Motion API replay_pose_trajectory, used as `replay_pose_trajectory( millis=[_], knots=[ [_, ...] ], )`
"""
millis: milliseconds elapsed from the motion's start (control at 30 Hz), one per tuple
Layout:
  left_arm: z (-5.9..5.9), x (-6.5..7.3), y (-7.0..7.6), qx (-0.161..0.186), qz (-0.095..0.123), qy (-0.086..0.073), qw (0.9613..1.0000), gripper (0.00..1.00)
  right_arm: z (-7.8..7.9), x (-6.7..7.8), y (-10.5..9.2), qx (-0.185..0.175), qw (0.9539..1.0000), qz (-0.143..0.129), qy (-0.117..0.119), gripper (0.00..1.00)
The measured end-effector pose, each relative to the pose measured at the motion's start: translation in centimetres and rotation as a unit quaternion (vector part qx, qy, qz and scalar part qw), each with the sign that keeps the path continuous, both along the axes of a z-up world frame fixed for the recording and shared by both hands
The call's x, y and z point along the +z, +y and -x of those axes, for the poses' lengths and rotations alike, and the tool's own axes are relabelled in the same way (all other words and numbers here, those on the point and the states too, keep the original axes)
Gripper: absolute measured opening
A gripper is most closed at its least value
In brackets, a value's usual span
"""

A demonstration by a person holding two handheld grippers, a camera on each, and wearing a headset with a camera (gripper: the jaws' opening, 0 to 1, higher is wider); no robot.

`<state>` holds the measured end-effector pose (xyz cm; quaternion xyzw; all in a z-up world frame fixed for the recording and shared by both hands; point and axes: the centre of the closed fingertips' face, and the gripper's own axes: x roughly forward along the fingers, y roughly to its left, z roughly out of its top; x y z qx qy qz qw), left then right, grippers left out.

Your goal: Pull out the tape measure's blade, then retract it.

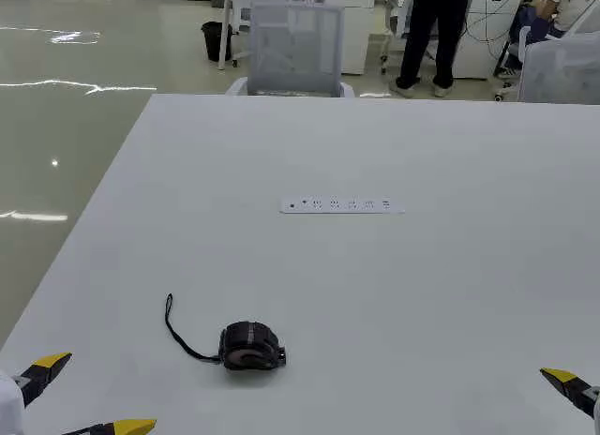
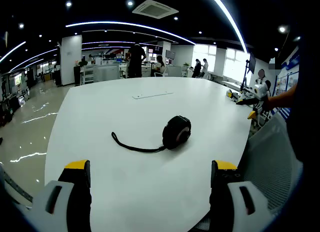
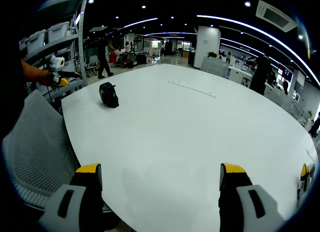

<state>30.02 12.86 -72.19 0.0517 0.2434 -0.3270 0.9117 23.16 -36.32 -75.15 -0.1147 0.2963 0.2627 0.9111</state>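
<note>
A black tape measure [image 1: 251,347] lies on the white table [image 1: 375,285] near its front edge, blade inside, with its black wrist strap [image 1: 178,332] trailing to the left. My left gripper [image 1: 91,395] hovers open at the table's front left corner, a short way left of the tape measure [image 2: 176,132], which lies straight ahead of its yellow-tipped jaws [image 2: 151,167]. Far off at the front right, my right gripper [image 1: 569,383] is open and holds nothing [image 3: 161,169]. From there the tape measure [image 3: 108,94] sits far to the left.
A white power strip [image 1: 341,205] lies flat mid-table. A grey mesh chair [image 1: 293,51] stands at the far edge and another [image 3: 35,152] at the near side. A person [image 1: 431,32] stands beyond the table, among desks.
</note>
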Motion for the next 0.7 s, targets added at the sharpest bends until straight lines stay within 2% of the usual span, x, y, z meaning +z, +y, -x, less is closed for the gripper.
replay_pose_trajectory(
  millis=[700],
  knots=[
    [-0.24,-0.29,-0.73,-0.003,-0.005,0.004,1.0,0.99,0.13,-0.5,-1.04,-0.015,0.9998,-0.007,0.009,0.97]
  ],
)
